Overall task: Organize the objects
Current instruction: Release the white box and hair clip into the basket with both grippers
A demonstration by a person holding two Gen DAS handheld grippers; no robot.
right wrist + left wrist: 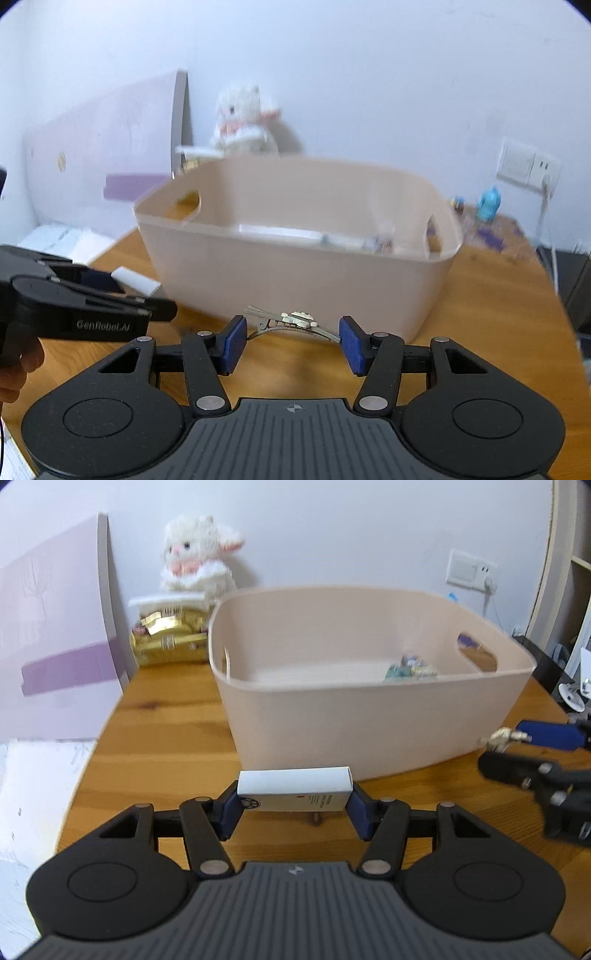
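Gripping a small white box (pixel 293 789) by its ends in the left tool (pixel 293 806), just above the desk (pixel 166 738) and near the front wall of the beige bin (pixel 369 731). Pinching a metal hair clip (pixel 291 323) lengthwise in the right tool (pixel 293 341), close before the same bin. Far left behind the bin: gold packet (pixel 168 638), plush lamb (pixel 197 554).

Wooden table (pixel 173 716) bearing beige bin (pixel 369 731), gold packet (pixel 168 642)
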